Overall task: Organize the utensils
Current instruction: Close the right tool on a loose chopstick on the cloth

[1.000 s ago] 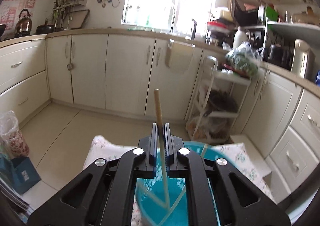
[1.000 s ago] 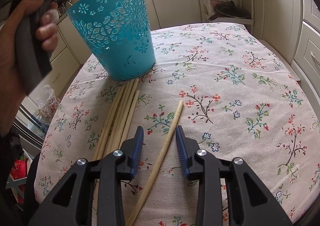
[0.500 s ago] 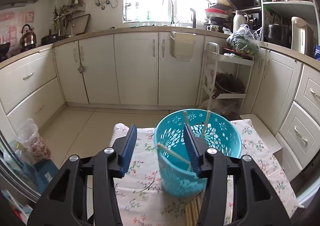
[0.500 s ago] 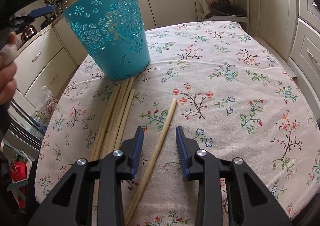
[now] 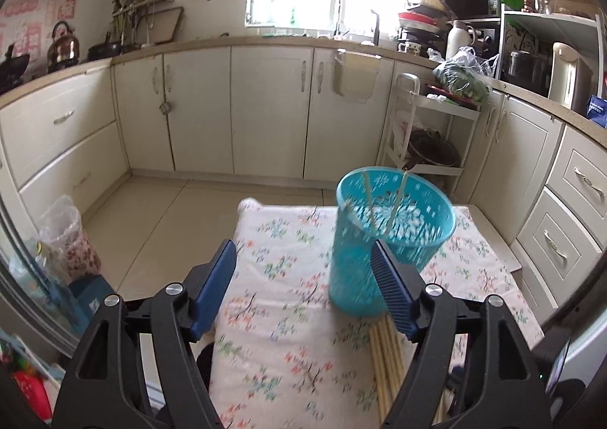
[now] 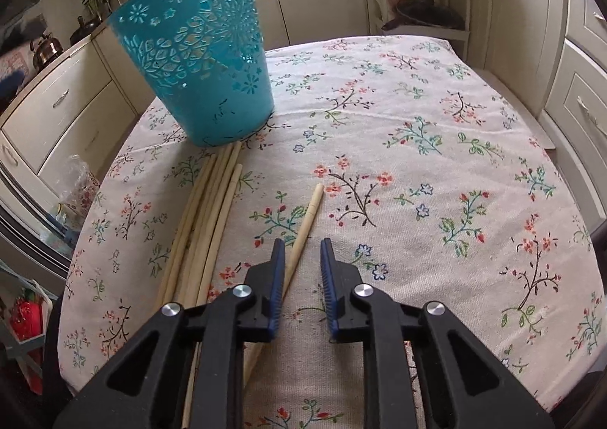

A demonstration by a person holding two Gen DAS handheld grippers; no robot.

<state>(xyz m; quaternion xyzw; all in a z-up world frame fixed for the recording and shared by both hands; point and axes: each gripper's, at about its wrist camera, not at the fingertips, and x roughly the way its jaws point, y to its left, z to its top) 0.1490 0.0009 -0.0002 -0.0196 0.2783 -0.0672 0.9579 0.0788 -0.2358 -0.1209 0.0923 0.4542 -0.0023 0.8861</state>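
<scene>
A teal cut-out basket [image 5: 390,239] stands on the floral tablecloth [image 5: 288,315] with a few chopsticks leaning inside it. My left gripper [image 5: 303,269] hovers back from the basket and to its left. Its jaws are opening and hold nothing. A bundle of pale wooden chopsticks [image 6: 205,228] lies in front of the basket [image 6: 197,61]. A single chopstick [image 6: 307,212] lies apart to the right of the bundle. My right gripper [image 6: 302,245] is low over it, jaws closing with the chopstick between them, close to the left finger, a gap at the right one.
The table's left edge [image 6: 87,239] drops toward a clear plastic bag [image 5: 72,239] on the floor. Cream cabinets [image 5: 265,114] line the far wall, and a white rack trolley [image 5: 428,140] stands beyond the table. Bare cloth [image 6: 436,148] lies to the right of the chopsticks.
My left gripper let go of its chopstick into the basket, opened wide and drew back from it. My right gripper's jaws narrowed around the single chopstick.
</scene>
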